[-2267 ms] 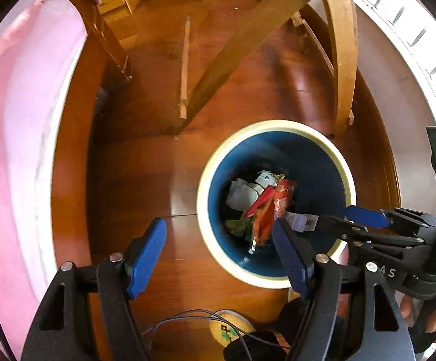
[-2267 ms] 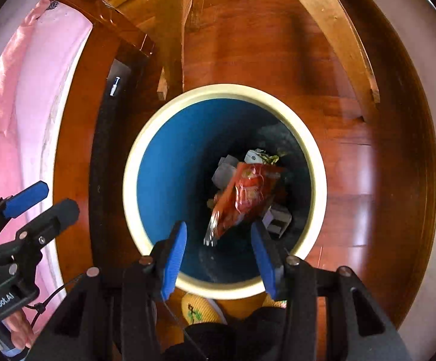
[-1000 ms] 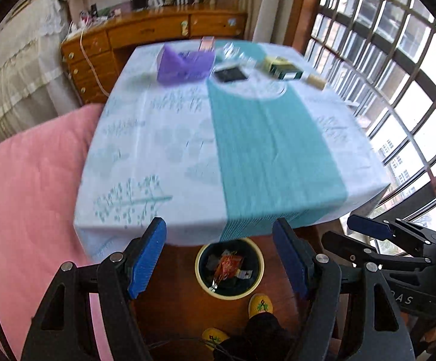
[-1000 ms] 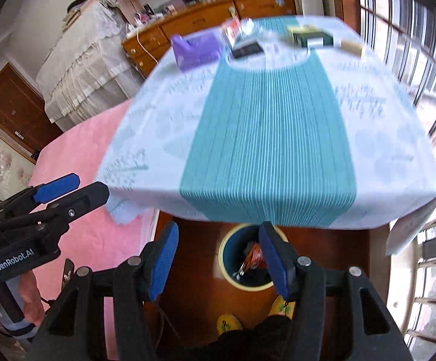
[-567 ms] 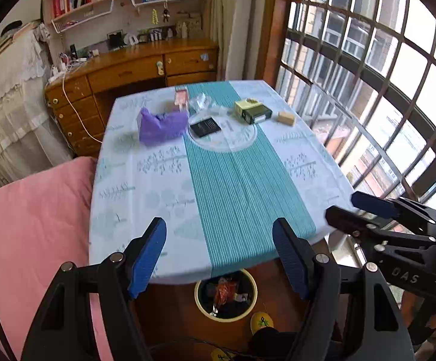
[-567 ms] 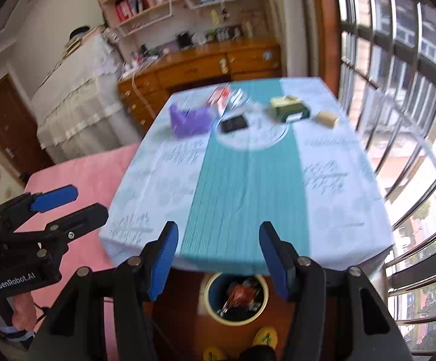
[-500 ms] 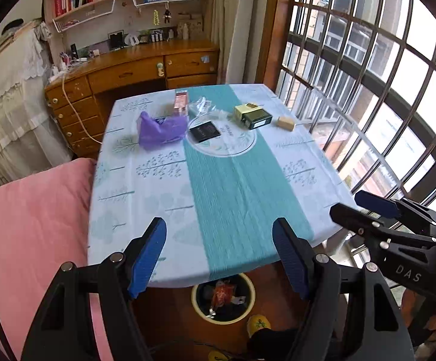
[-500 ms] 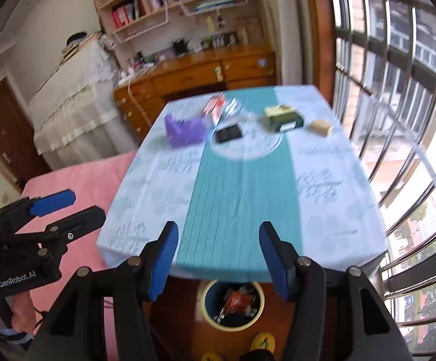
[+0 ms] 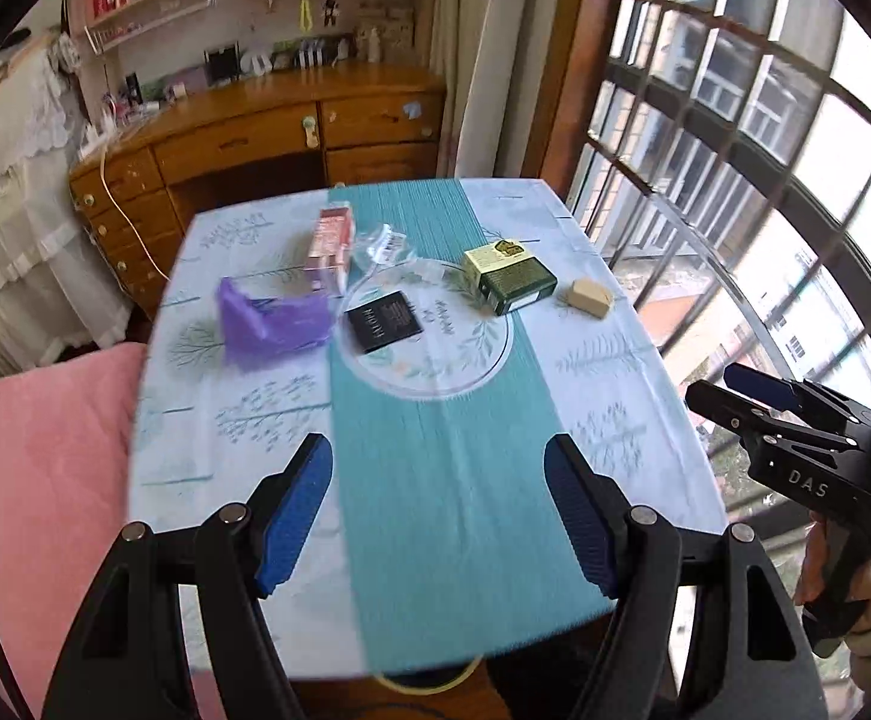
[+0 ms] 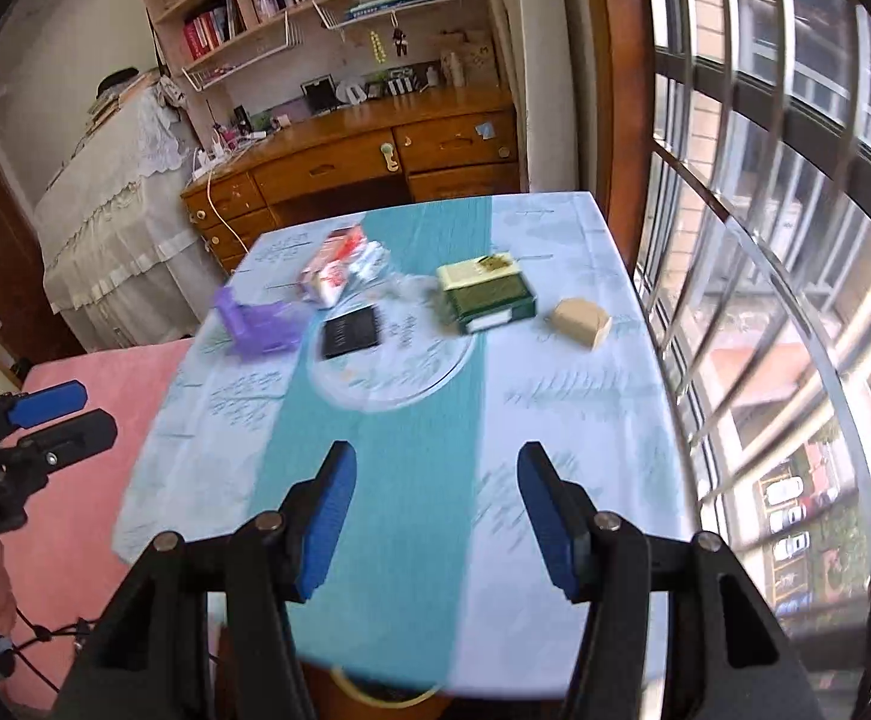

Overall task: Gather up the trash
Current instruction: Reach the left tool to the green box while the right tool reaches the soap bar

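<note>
Several bits of trash lie at the far half of the table (image 9: 435, 480): a purple bag (image 9: 273, 321) (image 10: 261, 321), a black packet (image 9: 382, 320) (image 10: 352, 331), a red and white box (image 9: 332, 237) (image 10: 333, 267), a clear wrapper (image 9: 384, 243), a green box (image 9: 510, 276) (image 10: 486, 294) and a small tan box (image 9: 588, 295) (image 10: 579, 321). My left gripper (image 9: 438, 510) is open and empty above the near table edge. My right gripper (image 10: 438, 525) is open and empty beside it. The bin rim (image 9: 429, 681) (image 10: 387, 693) peeks out under the table edge.
A pink bed (image 9: 33, 480) lies left of the table. A barred window (image 9: 765, 180) runs along the right. A wooden desk (image 9: 267, 132) with shelves stands behind the table.
Both grippers have risen from over the bin under the table to above the tabletop. The view now faces the trash on the table, and the bin is almost hidden.
</note>
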Demonstrator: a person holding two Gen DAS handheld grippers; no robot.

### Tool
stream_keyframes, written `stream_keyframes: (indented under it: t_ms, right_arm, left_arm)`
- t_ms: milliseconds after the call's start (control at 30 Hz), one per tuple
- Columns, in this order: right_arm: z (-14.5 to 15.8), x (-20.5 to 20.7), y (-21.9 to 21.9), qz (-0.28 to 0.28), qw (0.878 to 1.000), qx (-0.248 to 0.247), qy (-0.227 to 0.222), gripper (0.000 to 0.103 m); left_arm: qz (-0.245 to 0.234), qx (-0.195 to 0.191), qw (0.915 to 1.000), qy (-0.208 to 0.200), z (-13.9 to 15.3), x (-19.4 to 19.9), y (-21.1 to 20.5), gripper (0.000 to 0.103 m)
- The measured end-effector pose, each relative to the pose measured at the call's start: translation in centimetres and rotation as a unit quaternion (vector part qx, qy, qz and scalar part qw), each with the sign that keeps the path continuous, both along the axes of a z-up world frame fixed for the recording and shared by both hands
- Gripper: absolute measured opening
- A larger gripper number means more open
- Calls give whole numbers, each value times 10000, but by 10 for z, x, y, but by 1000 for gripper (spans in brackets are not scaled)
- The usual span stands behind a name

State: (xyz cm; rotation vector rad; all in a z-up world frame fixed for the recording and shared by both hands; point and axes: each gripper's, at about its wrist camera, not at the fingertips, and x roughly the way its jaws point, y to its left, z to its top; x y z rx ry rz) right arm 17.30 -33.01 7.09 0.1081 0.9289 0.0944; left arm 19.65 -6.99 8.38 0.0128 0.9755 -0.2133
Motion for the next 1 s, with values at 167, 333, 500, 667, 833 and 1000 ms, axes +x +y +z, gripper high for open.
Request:
stream_keyframes:
  t_ms: [167,333,500,667,833,1000]
  right_arm:
    - [-30,79,-59,182,9991,12,387,56]
    - [-73,155,-100,496,9949,-90,870,56]
    - [-117,204,-116,741,9892,-101,1257,56]
    - [-149,226,-112,1013,9833,-264,1487,57]
    - [-165,237,-107,1298,9776,-545,1562,56]
    - [-166,239,-105,1481,9779,-595,1353,46]
  left_arm:
    - [30,48,9987,510,-34,69,-47,71]
    - [181,-4,9952,961,-68,126,-81,71]
    - [236,-5,9917,1265,-92,167,-99,72]
    - [268,83,9909,1316,-105,202,-114,71]
    - [421,-61,9875,1515,-121,234,-123,71]
    - [681,-484,9775,1938,-146,262,-130,71]
